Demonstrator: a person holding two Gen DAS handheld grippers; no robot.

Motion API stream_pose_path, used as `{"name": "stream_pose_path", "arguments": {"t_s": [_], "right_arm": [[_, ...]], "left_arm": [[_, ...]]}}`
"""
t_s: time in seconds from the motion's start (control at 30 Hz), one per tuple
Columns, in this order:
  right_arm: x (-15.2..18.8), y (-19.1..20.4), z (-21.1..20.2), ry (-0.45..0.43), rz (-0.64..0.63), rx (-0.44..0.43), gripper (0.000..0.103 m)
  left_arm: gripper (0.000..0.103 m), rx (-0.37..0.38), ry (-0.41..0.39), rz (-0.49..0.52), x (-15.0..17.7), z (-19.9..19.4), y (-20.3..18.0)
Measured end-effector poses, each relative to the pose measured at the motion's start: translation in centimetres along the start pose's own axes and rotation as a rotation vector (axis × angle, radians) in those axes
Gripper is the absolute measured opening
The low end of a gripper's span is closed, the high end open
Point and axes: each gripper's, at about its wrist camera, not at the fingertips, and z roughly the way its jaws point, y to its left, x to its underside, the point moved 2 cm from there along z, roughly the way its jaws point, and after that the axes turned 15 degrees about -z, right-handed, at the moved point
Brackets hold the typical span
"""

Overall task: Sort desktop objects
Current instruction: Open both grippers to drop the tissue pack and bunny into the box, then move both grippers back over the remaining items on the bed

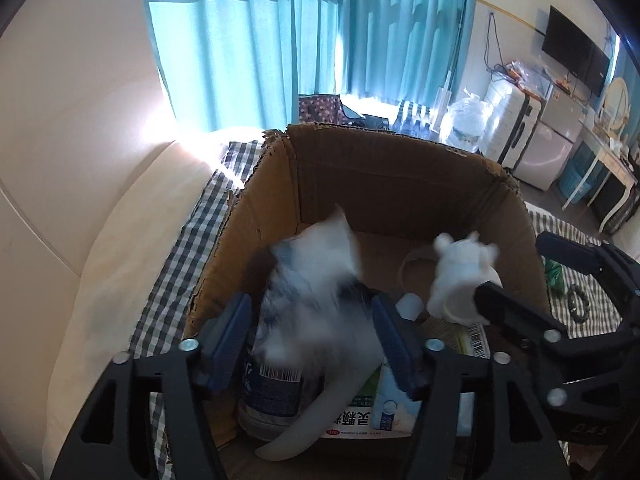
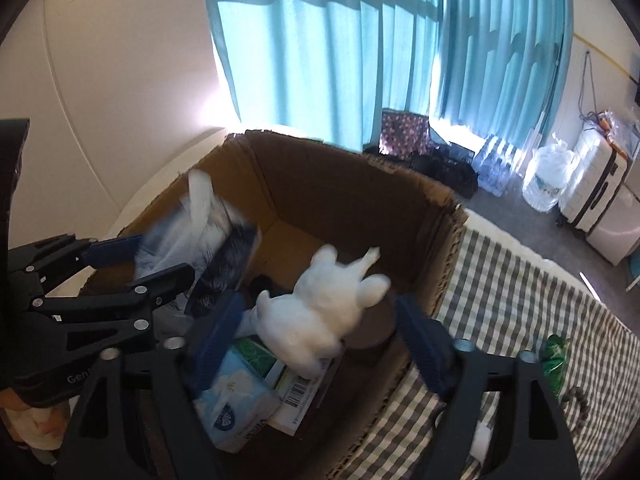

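Note:
An open cardboard box (image 1: 392,176) stands on a checked cloth; it also shows in the right wrist view (image 2: 352,200). My left gripper (image 1: 312,336) is over the box with its jaws spread; a blurred white and dark plastic package (image 1: 316,280) is between them, also visible in the right wrist view (image 2: 200,236). My right gripper (image 2: 316,332) is open over the box; a blurred white plush toy (image 2: 324,308) lies between its fingers, also visible in the left wrist view (image 1: 464,272). In the box lie a tissue pack (image 2: 236,400), a medicine box (image 1: 352,420) and a dark round container (image 2: 372,328).
The checked cloth (image 2: 520,300) covers the surface around the box. A green packet (image 2: 554,356) and a dark bead bracelet (image 1: 578,300) lie on it to the right. A cream headboard (image 1: 80,240) is at the left. Curtains, suitcase and water bottles stand beyond.

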Motion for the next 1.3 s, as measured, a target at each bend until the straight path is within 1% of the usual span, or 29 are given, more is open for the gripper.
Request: {"name": "stream_pose_path", "arguments": {"t_s": [0.23,0.43,0.53,0.6,0.7,0.87,1.0,1.17,1.3], "right_arm": [[-0.6,-1.9,-2.9,-0.081,0.081,0.038,0.090],[-0.4,-3.3,-4.9,-0.103,0.126,0.059,0.090],[-0.1,-4.0,-5.9,-0.109,0.139,0.075,0.090],[0.2,-4.3,-6.8,-0.112,0.144,0.090,0.090],[0.9,-4.7,-8.2,-0.118,0.155,0.106,0.091],[1.8,-6.2,-10.6,-0.142,0.196,0.148,0.095],[2.5,-7.3,-12.7,-0.167,0.218,0.181,0.095],[3.7,-9.2,-15.6,-0.203,0.263,0.229,0.099],[5.0,-10.9,-17.4,-0.215,0.305,0.268,0.101]], "left_arm": [[0.071,-0.001,-0.037,0.021,0.0,-0.9,-0.9],[0.081,0.004,-0.067,0.029,-0.2,-2.0,-1.3],[0.090,0.014,-0.087,0.023,-0.3,-2.5,-1.6],[0.099,0.018,-0.109,0.029,-0.3,-2.8,-2.0],[0.103,0.019,-0.141,0.051,-0.3,-3.3,-2.9],[0.103,0.027,-0.199,0.078,0.0,-4.7,-4.6],[0.103,0.046,-0.240,0.099,0.5,-5.9,-6.1],[0.103,0.101,-0.266,0.126,1.3,-7.1,-8.4],[0.103,0.128,-0.275,0.160,2.3,-7.5,-10.5]]}}
